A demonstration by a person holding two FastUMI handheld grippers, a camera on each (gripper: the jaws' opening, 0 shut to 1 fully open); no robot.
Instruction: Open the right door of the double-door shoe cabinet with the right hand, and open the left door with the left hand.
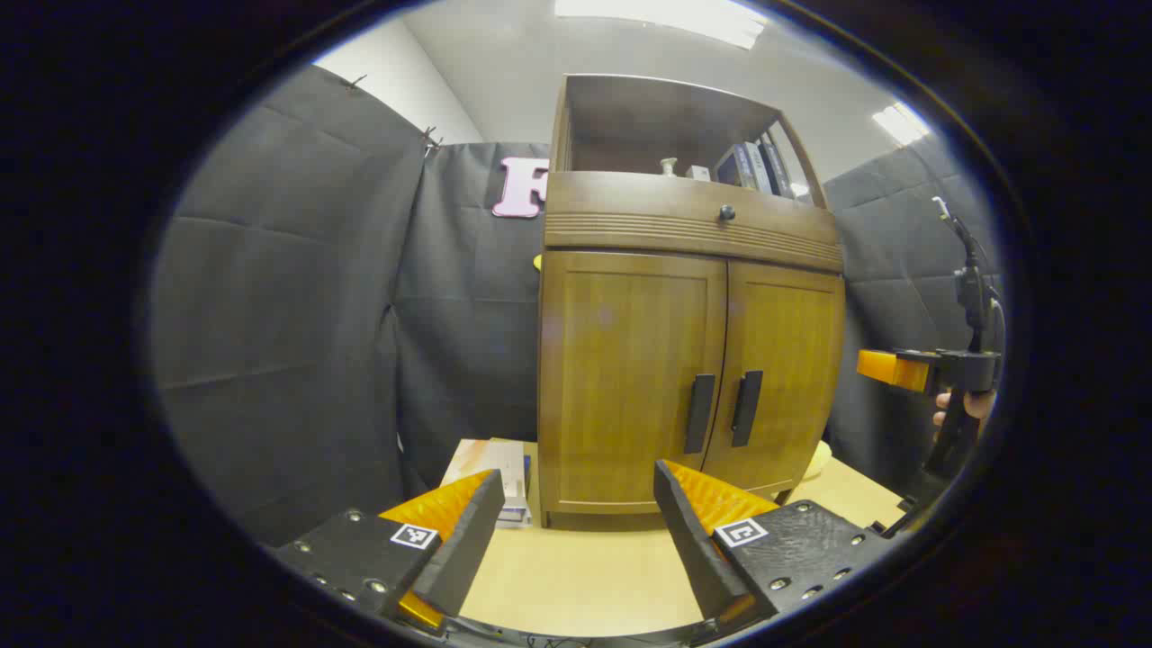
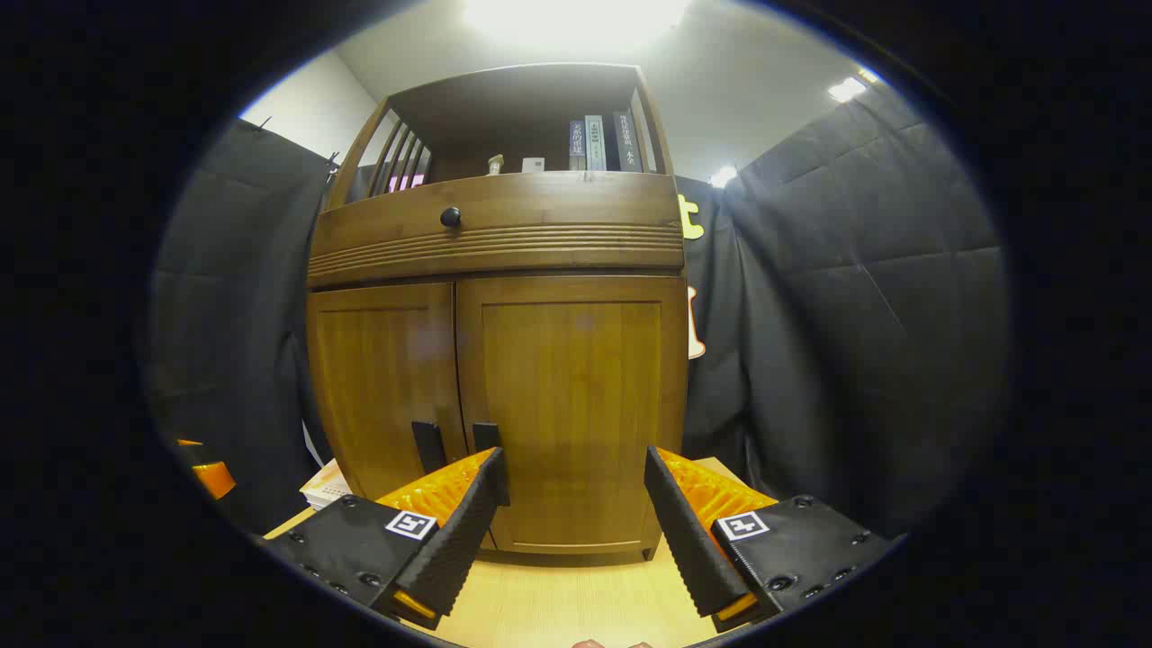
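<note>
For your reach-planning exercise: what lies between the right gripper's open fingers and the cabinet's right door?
In the right gripper view, just bare tabletop runs from the right gripper to the closed right door.

Shoe cabinet (image 2: pixel 504 360): lower ends of both door handles (image 2: pixel 430 445) hidden behind the right gripper (image 2: pixel 571 504) finger. Small items on the upper shelf (image 1: pixel 670 166) too small to identify. Stacked papers (image 1: pixel 504 472) partly hidden behind the left gripper (image 1: pixel 576 517) finger and cabinet corner.
</note>
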